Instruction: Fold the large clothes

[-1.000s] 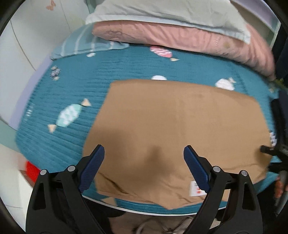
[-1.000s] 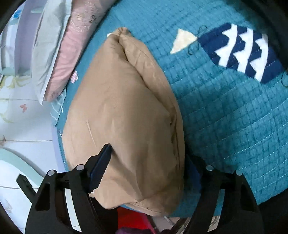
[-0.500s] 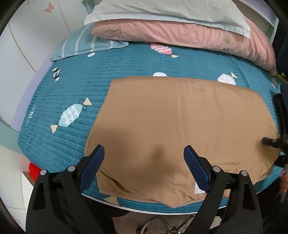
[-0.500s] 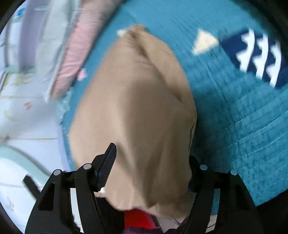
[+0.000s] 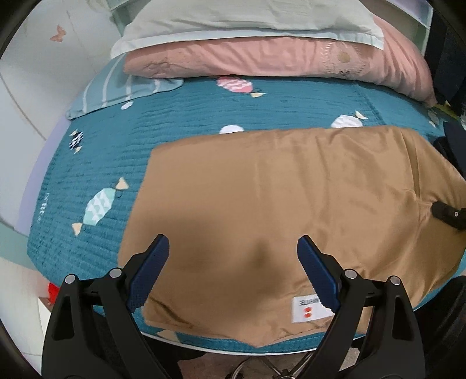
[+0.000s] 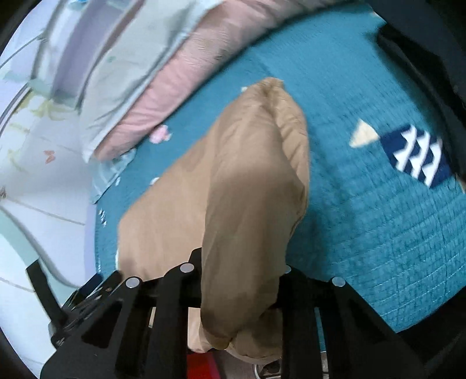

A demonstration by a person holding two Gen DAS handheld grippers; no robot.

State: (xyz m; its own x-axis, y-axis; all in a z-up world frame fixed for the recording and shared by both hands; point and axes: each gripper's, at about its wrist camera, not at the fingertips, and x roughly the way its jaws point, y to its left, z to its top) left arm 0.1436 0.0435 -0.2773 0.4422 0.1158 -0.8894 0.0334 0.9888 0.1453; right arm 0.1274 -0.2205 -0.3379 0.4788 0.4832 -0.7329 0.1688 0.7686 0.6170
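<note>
A bed point(image 5: 180, 122) under a teal quilted cover with candy prints fills the room. Far end: pink pillow point(image 5: 276, 58) beneath a pale green one point(image 5: 247, 17). White butterfly-patterned wall point(image 5: 43, 58) stands left.

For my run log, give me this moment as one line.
task: fold clothes | right gripper: jaws just closed, pinching tan garment edge, lifted | left gripper: open above garment | surface: teal bedspread

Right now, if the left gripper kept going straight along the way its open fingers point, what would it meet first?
Most likely the flat tan folded garment lying on the teal quilted bedspread. The left gripper hangs open over the cloth's near part with nothing between; how far above is unclear.
</note>
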